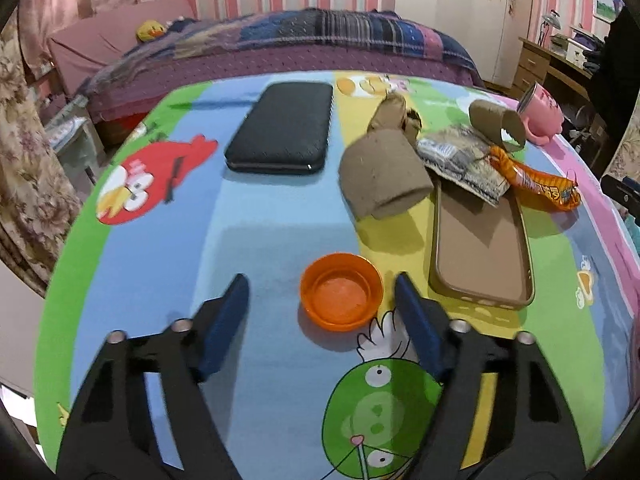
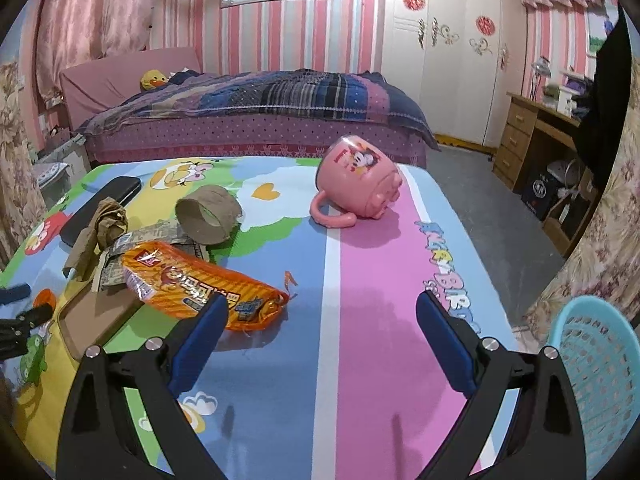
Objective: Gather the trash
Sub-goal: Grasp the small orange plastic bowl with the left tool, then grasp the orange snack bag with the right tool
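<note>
1. I had the left tool (image 1: 322, 292) down over the tabletop (image 1: 260, 220), jaws apart and holding nothing. The orange cap (image 1: 341, 291) sat between them, hard against the right-hand finger (image 1: 416, 320), well clear of the left-hand one.
2. I judged the step to be pinching that cap. Next I needed to shift right to centre it, then close.
3. Ahead and right of this tool lay cardboard tubes (image 1: 384, 172), a crumpled wrapper (image 1: 464, 160) and a brown phone case (image 1: 482, 256); ahead-left, a black case (image 1: 282, 132).
4. My right tool (image 2: 320, 332) hung wide open, empty, over bare cloth.
5. Only its view showed the orange snack packet (image 2: 200, 280) touching its left-hand finger, the pink mug (image 2: 356, 184) tipped over ahead, and the blue basket (image 2: 600, 372) at its right.
</note>
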`<act>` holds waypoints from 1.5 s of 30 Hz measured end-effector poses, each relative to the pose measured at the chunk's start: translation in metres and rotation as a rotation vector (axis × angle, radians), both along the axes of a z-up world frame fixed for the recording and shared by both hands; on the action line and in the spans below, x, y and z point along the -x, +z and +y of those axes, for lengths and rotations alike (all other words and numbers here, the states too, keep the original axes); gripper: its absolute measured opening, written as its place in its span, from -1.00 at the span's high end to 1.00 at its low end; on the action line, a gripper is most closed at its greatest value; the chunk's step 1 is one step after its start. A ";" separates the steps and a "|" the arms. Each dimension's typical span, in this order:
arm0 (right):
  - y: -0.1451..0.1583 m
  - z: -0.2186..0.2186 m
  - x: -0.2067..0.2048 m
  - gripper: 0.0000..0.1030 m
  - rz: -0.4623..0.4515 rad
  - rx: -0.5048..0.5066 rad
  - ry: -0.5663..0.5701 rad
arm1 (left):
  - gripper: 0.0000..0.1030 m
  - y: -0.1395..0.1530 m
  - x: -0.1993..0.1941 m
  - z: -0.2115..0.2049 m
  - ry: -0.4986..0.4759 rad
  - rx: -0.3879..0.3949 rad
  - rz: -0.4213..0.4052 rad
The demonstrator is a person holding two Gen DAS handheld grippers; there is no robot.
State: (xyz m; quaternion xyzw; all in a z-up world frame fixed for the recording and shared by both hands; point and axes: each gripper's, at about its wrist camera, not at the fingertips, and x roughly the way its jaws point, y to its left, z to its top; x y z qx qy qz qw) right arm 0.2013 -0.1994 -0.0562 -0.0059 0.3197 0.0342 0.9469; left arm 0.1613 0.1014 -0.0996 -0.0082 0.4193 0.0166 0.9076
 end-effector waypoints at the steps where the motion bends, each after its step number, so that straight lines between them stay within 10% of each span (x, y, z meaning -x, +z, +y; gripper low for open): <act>1: -0.001 0.000 -0.001 -0.80 0.001 -0.003 0.001 | -0.23 0.000 -0.001 0.001 0.002 0.010 0.004; 8: -0.002 0.004 -0.011 -0.80 0.001 -0.006 0.014 | 0.24 0.000 -0.002 -0.001 -0.005 0.018 -0.004; 23: -0.036 0.016 -0.054 -0.72 0.194 -0.020 0.052 | 0.24 0.001 -0.016 0.006 0.047 0.037 -0.012; 32: -0.035 0.029 -0.045 0.41 0.160 -0.009 0.126 | 0.24 0.000 -0.015 0.007 0.048 0.037 -0.012; 45: -0.014 -0.005 -0.021 0.64 0.073 -0.120 0.086 | 0.24 -0.001 -0.015 0.008 0.057 0.020 -0.014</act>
